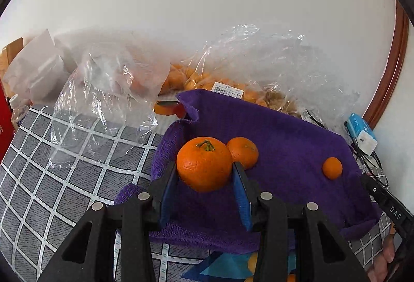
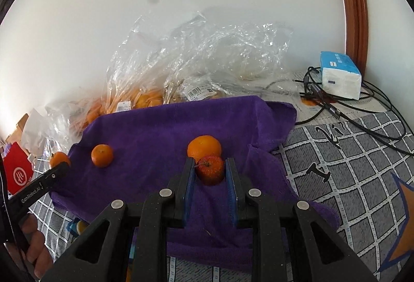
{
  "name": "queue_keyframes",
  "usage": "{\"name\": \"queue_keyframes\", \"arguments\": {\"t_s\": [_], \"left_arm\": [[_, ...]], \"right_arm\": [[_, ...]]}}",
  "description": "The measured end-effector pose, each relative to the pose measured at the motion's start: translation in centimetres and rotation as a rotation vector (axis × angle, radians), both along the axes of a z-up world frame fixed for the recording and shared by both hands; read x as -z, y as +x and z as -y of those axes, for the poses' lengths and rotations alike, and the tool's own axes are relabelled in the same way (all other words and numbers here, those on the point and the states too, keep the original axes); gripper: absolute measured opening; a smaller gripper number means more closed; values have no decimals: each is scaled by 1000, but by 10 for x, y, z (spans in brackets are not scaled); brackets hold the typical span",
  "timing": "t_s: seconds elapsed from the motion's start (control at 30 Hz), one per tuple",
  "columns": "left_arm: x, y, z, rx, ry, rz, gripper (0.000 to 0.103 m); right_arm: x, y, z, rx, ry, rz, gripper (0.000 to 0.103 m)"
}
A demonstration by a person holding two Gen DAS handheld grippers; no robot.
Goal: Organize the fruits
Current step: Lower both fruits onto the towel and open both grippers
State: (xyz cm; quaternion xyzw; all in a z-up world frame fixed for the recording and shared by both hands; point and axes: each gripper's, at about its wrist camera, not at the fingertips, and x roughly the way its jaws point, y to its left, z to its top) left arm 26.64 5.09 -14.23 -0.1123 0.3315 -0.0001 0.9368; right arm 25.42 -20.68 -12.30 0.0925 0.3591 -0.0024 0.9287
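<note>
A purple towel (image 1: 284,132) lies on the grey checked cloth. My left gripper (image 1: 204,168) is shut on a large stemmed tangerine (image 1: 204,164), held just above the towel's left part. Right behind it a smaller orange (image 1: 243,152) rests on the towel, and another small orange (image 1: 332,167) lies further right. My right gripper (image 2: 210,163) is shut on a small red fruit (image 2: 209,169) over the towel (image 2: 155,132), directly in front of an orange (image 2: 204,147). A second orange (image 2: 102,155) sits to its left. At the left edge of the right wrist view, the left gripper (image 2: 60,168) shows with its tangerine (image 2: 59,157).
Clear plastic bags (image 1: 233,69) holding several oranges are heaped behind the towel against the white wall. A tissue pack (image 2: 340,75) and black cables (image 2: 362,111) lie at the back right. At the far left are a red bag (image 2: 18,173) and a bottle (image 1: 18,113).
</note>
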Motion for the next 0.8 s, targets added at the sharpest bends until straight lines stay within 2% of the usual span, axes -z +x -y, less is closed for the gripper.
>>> {"name": "queue_keyframes", "arguments": {"t_s": [0.5, 0.8], "left_arm": [[12, 11, 7, 16, 40, -29, 40], [15, 13, 8, 26, 46, -43, 40]], "right_arm": [[25, 11, -2, -2, -46, -79, 23], [27, 12, -6, -17, -64, -78, 23]]}}
